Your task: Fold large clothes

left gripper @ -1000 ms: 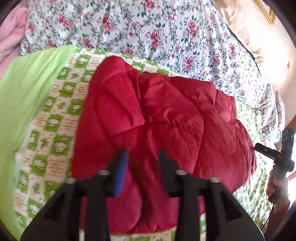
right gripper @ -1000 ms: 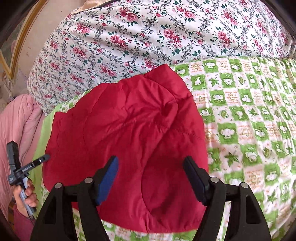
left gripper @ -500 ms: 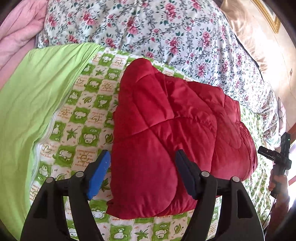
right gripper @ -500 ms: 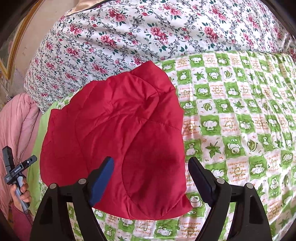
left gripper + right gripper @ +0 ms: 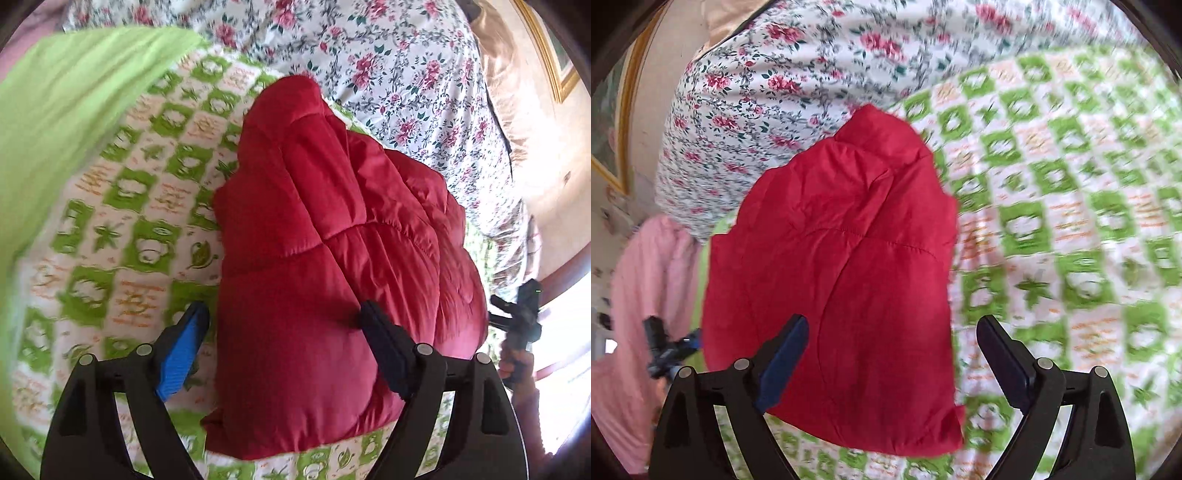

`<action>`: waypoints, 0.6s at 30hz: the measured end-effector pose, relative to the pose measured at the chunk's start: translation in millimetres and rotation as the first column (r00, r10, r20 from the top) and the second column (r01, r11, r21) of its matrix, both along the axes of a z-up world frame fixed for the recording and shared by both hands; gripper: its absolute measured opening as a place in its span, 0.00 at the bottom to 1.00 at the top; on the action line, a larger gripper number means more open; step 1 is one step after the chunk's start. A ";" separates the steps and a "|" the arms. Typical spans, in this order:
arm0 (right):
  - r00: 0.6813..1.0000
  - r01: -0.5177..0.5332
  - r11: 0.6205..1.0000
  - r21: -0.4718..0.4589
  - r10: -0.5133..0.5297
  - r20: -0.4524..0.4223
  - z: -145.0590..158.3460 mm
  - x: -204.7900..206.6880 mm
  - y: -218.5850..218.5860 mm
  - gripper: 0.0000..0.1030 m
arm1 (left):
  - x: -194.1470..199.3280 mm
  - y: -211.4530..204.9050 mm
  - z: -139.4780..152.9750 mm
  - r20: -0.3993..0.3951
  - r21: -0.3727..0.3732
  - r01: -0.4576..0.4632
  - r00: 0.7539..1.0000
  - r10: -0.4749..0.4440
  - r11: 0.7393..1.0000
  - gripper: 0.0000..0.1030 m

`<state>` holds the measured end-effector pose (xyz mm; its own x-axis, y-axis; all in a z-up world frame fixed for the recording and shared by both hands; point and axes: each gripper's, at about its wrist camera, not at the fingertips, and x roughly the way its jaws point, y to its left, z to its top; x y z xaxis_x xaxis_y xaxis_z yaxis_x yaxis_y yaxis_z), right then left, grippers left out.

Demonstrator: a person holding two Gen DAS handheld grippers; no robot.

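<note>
The bed (image 5: 140, 206) carried the red jacket (image 5: 332, 258) folded into a bundle; a second ago my left hand-held gripper (image 5: 284, 347) pinched it, now both it and the right hand-held gripper (image 5: 894, 354) stood apart, withdrawn; fold seemingly done.

Red jacket (image 5: 332, 266) covers part of the green-check sheet (image 5: 122, 229); what's under it can't be seen. Sheet print is motion-blurred in both views, esp. right wrist view, orange lettering unreadable. Right gripper (image 5: 517, 314) is small, dark, blurred at left view's edge; jaw state can't tell there. Pink fabric (image 5: 639, 295) is cut off by frame edge. Picture frame (image 5: 550, 55) is only partly in view.
</note>
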<state>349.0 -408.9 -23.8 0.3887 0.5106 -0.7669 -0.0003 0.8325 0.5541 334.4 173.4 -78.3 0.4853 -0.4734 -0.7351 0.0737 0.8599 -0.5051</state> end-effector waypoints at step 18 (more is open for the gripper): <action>0.973 -0.118 0.966 0.228 0.158 -0.167 -58.8 66.8 20.0 0.76 | 43.5 -28.9 -20.7 -0.008 -0.166 0.150 0.988 -0.154 0.975 0.71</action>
